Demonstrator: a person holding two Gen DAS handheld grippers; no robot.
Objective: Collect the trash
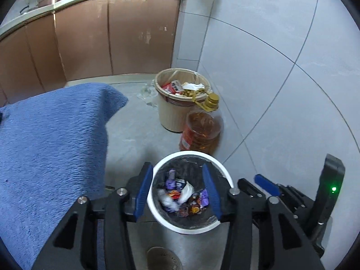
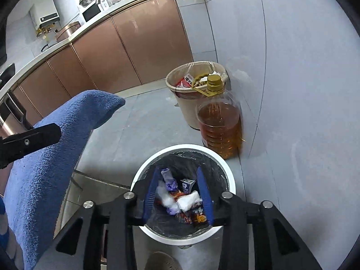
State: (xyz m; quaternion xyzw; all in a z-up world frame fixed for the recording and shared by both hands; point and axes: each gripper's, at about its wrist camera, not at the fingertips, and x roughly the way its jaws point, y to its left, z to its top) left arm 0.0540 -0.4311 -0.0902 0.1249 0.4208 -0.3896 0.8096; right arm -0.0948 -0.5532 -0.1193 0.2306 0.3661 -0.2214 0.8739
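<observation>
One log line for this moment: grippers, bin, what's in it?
left gripper: open, empty | right gripper: open, empty | both over white trash bin | bin holds wrappers, tissues

the tiled floor (image 2: pixel 144 121) carries a white bin (image 2: pixel 225 164), beige bin (image 2: pixel 186 110) and oil bottle (image 2: pixel 220 128).

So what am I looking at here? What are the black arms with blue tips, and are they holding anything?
They are two hand-held tongs, one per hand, each with a camera looking along its blue pads. Both pictures look down at a kitchen floor. The left tongs and right tongs hang open over a white bin lined with a black bag and holding wrappers; neither holds anything. Behind it stand an oil bottle and a full beige bin. A blue towel lies on the left.
</observation>
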